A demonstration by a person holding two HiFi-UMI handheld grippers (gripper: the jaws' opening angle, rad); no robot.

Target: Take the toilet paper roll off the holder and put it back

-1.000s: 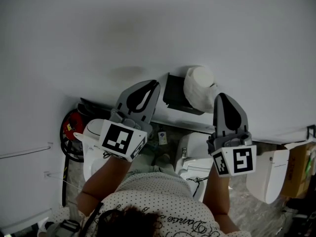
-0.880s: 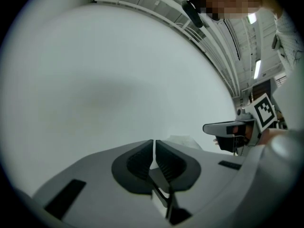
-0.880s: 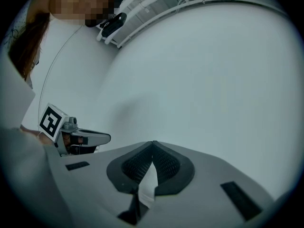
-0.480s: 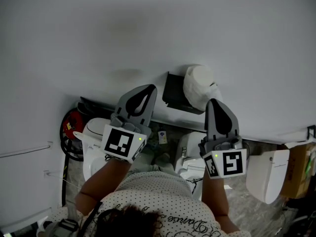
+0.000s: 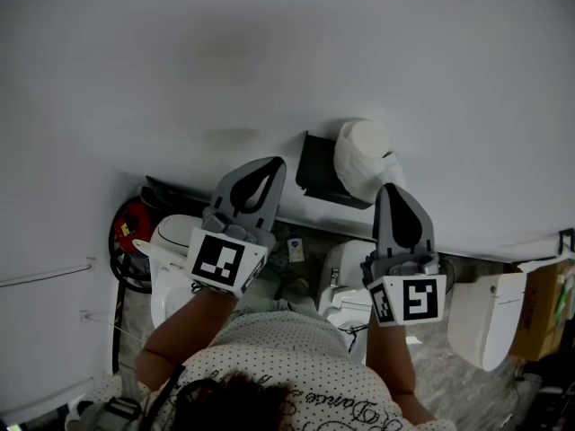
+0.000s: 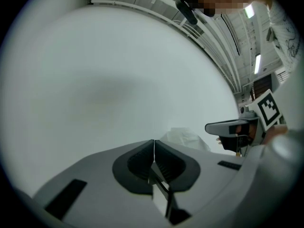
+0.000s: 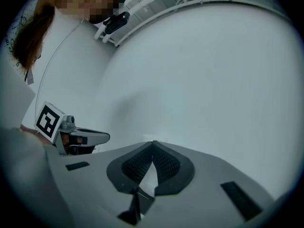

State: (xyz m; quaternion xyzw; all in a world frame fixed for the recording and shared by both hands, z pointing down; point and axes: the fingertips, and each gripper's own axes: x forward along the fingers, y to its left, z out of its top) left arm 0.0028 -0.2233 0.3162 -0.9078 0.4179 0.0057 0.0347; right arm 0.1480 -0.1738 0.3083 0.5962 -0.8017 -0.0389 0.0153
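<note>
The white toilet paper roll (image 5: pixel 362 155) sits on a black wall holder (image 5: pixel 319 169); in the left gripper view the roll (image 6: pixel 185 139) shows just past the jaws. My left gripper (image 5: pixel 277 164) is shut and empty, its tip just left of the holder and short of the wall. My right gripper (image 5: pixel 393 189) is also shut with nothing in it, its tip just below the roll, and I cannot tell whether it touches the roll. In the gripper views the left gripper (image 6: pixel 154 144) and the right gripper (image 7: pixel 153 144) both have their pads together, facing the blank wall.
A plain white wall (image 5: pixel 269 52) fills the upper part of the head view. Below are white toilets (image 5: pixel 350 299) (image 5: pixel 485 317), a red and black coil (image 5: pixel 130 232) at the left, and a cardboard box (image 5: pixel 544 308) at the right edge.
The right gripper has drawn down and slightly left, away from the roll. The left gripper has pulled back a little from the holder. The roll has not moved.
</note>
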